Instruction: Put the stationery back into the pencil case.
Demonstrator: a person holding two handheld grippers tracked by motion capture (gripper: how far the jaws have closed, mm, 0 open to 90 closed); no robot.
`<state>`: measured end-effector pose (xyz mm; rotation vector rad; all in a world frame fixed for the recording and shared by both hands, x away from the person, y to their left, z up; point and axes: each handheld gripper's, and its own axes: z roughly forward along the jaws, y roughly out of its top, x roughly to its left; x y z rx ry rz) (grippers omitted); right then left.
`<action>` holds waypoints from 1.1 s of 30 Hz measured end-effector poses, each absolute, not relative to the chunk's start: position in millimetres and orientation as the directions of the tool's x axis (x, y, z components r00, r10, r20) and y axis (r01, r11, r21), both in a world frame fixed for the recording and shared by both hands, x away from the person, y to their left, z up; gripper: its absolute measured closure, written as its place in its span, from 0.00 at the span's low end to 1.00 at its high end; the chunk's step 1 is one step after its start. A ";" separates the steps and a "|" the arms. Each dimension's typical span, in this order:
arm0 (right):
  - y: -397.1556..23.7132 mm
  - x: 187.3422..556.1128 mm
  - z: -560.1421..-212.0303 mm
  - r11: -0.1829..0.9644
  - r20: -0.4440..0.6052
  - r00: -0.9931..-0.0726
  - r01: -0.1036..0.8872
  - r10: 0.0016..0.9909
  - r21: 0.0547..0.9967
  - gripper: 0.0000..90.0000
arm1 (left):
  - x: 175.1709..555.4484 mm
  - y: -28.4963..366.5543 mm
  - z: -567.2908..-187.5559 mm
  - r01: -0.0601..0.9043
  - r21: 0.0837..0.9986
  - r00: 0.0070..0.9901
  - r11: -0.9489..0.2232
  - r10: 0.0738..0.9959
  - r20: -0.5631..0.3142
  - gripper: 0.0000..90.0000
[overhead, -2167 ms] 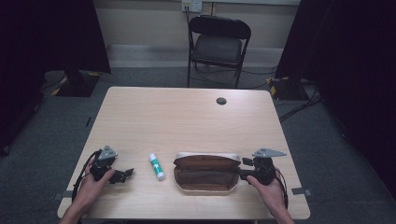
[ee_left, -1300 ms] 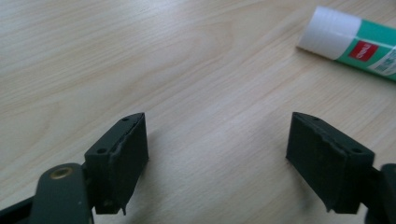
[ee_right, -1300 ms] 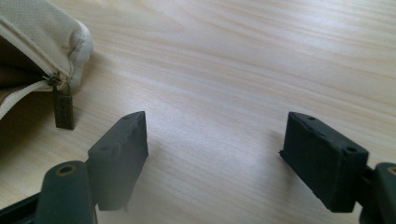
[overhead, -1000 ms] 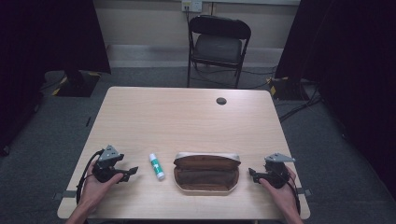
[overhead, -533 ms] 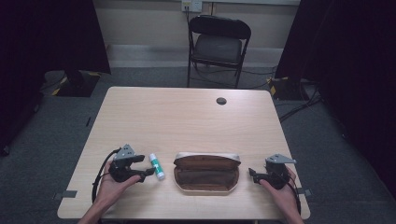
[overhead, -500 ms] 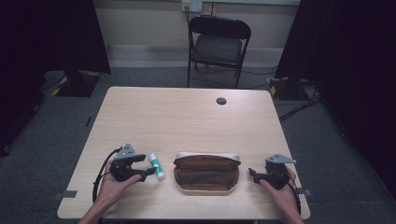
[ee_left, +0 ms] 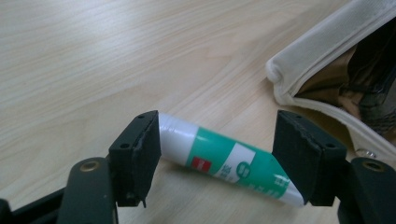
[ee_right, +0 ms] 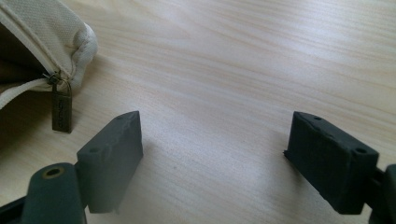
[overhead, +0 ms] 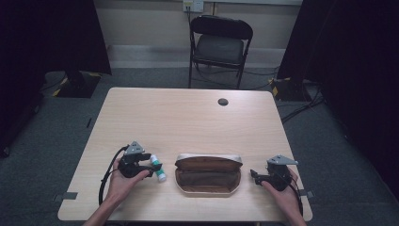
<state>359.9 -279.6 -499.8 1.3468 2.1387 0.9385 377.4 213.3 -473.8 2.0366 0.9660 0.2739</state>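
Observation:
A green and white glue stick [overhead: 161, 176] lies on the wooden table [overhead: 188, 122], just left of an open brown pouch with a cream rim [overhead: 209, 159]. My left gripper [overhead: 157, 168] has its jaws to either side of the glue stick [ee_left: 224, 161], which lies at a slant between them on the table. The jaws have just been closing and stand close against its two ends; I see no firm press. My right gripper [overhead: 254, 175] rests open on the table right of the pouch, with nothing between its jaws [ee_right: 215, 158]. The pouch's corner [ee_right: 42, 28] and zip pull [ee_right: 61, 109] lie to its left.
A small dark round cap [overhead: 223, 101] sits near the table's far edge. A black folding chair [overhead: 220, 47] stands behind the table. The pouch's open mouth [ee_left: 355, 70] is just right of the left gripper. Bare wood stretches across the table's far half.
The left gripper slid right up to the glue stick and its jaws narrowed around it. The right gripper first drew back from the pouch's right end, then stayed still.

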 end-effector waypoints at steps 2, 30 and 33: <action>-279.5 359.9 -499.8 0.295 -0.011 -0.428 0.604 0.904 0.741 0.19 | 376.0 208.8 -475.0 0.534 0.762 0.671 -0.365 0.731 -0.120 0.38; -279.3 359.5 -499.8 0.295 -0.011 -0.428 0.604 0.904 0.740 0.19 | 381.1 211.6 -482.9 0.537 0.706 0.713 -0.463 0.696 -0.086 0.65; -279.3 359.5 -499.8 0.295 -0.011 -0.428 0.604 0.904 0.740 0.19 | 379.8 210.4 -483.8 0.536 0.690 0.729 -0.487 0.679 -0.087 0.72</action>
